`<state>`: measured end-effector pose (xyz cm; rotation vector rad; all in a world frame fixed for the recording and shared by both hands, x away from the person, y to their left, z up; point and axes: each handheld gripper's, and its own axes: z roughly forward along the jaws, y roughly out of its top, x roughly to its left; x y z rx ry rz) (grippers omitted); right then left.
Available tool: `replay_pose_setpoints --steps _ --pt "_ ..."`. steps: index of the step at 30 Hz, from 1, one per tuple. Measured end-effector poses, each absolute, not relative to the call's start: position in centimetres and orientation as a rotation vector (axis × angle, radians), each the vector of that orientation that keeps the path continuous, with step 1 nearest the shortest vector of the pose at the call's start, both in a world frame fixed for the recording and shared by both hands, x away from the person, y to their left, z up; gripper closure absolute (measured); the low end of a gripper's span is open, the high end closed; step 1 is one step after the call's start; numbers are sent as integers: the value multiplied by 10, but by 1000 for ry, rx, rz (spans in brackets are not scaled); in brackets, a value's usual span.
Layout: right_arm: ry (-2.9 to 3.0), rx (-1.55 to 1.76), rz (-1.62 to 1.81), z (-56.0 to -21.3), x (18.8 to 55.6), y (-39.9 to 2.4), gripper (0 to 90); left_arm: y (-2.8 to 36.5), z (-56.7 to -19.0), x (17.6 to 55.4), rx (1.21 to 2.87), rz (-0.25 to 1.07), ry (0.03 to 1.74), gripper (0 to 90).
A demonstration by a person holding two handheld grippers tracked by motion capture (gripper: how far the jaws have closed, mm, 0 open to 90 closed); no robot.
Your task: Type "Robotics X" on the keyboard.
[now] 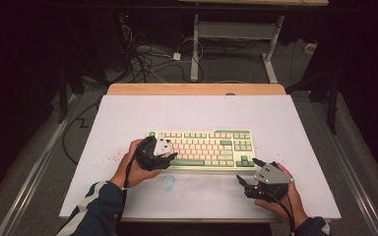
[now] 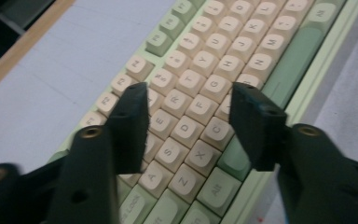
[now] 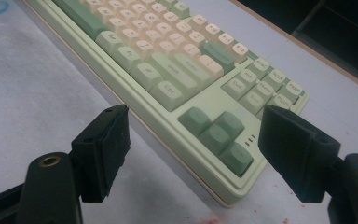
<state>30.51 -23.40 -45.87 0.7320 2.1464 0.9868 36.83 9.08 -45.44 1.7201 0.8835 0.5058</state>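
Observation:
A pale green keyboard (image 1: 204, 149) with cream and green keys lies across the middle of the white table top (image 1: 128, 118). My left gripper (image 1: 167, 158) hovers over the keyboard's left end. In the left gripper view it (image 2: 189, 88) is open, with the letter keys of the keyboard (image 2: 261, 46) showing between its jaws and nothing held. My right gripper (image 1: 248, 172) is just in front of the keyboard's front right corner. It (image 3: 196, 114) stands open, its jaws framing the arrow keys on the keyboard (image 3: 168, 60).
A wooden strip (image 1: 197, 89) runs along the table's far edge. A blue smear (image 1: 167, 183) and red specks (image 1: 110, 158) mark the white surface. Beyond the table stand a desk's white legs (image 1: 195, 49) and tangled cables (image 1: 142, 56) on the floor.

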Motion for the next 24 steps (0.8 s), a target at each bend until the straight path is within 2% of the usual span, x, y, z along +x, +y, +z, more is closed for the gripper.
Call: replay_pose_setpoints --steps 5,8,13,24 --pt "2144 734 987 -458 306 -235 262 99 -452 363 1670 542 873 270" --pt "2142 743 988 -458 306 -235 262 106 -452 359 1658 557 868 228" --pt "2138 748 989 -458 306 -236 262 118 -454 356 1643 599 873 196" --pt "2129 759 991 -457 307 -237 262 143 -466 342 1635 642 917 192"
